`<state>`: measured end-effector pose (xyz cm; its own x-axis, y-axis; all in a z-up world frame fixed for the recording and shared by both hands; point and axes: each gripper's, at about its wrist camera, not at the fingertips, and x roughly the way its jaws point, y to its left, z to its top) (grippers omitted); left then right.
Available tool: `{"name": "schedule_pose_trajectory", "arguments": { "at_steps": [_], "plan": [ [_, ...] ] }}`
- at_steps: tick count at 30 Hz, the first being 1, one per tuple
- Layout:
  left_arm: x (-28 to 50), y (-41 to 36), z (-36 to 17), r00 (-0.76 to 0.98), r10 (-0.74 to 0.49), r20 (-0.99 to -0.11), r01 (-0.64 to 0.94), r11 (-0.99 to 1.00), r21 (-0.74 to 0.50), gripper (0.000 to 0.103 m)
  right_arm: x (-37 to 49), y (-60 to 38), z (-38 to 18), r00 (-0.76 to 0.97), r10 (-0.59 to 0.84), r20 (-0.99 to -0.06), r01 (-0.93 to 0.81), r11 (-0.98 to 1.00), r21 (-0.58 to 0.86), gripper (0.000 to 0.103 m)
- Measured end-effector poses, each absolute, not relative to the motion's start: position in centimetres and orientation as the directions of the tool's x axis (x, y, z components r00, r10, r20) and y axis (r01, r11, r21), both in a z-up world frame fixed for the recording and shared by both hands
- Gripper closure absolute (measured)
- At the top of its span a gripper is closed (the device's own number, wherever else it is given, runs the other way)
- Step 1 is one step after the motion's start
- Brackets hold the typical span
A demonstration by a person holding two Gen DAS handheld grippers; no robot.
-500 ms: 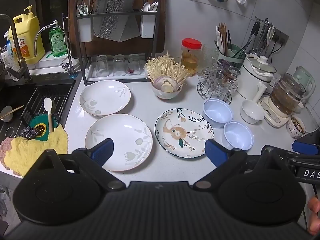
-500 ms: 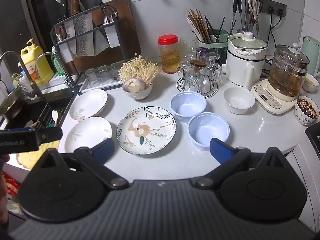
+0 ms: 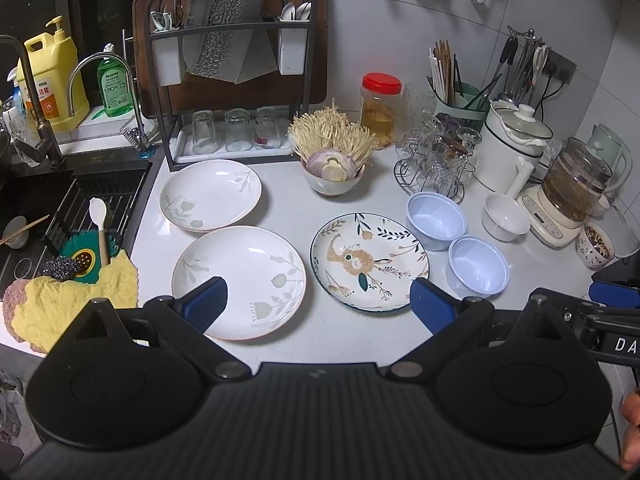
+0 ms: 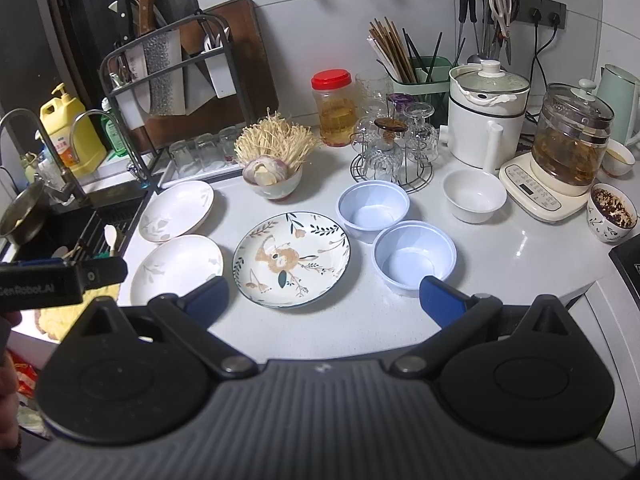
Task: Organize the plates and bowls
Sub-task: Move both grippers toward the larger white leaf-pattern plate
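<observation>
Plates (image 3: pixel 239 281): round, glossy ceramic | bowls (image 4: pixel 415 255): pale-blue | both tongs wide, empty

Even overhead lighting is recorded; soft shadows are cast beneath dishes. Strong fisheye bending is noted at edges; upper left is rendered dark.

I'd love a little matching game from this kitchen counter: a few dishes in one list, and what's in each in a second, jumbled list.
Dishes:
1. Patterned plate
2. Bowl by the glass rack
3. Small bowl at far right
4. Nearest blue bowl

Contents or look:
A. Reddish-brown bits
B. Empty, plain inside
C. Mushrooms and onion
D. Empty, painted animal and leaves

Pairs: 1-D, 2-C, 3-A, 4-B
</observation>
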<state>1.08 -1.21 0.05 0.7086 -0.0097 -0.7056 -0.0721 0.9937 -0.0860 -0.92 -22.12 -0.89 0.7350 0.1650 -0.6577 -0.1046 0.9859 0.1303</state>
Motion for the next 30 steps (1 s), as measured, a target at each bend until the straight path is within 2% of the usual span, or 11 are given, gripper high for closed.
{"name": "schedule_pose_trajectory", "arguments": {
  "at_steps": [10,30],
  "plan": [
    [1.2,-1.4,-0.2,0.701,-0.025,-0.713,-0.073,0.992,-0.107,0.004,-0.9,-22.3,-0.8,0.744,0.141,-0.653,-0.101,0.990,0.099,0.000],
    [1.5,-2.4,-0.3,0.696,-0.042,-0.717,-0.066,0.990,-0.122,0.004,-1.6,-23.1,-1.1,0.743,0.203,-0.638,-0.147,0.979,0.141,0.000]
  ]
}}
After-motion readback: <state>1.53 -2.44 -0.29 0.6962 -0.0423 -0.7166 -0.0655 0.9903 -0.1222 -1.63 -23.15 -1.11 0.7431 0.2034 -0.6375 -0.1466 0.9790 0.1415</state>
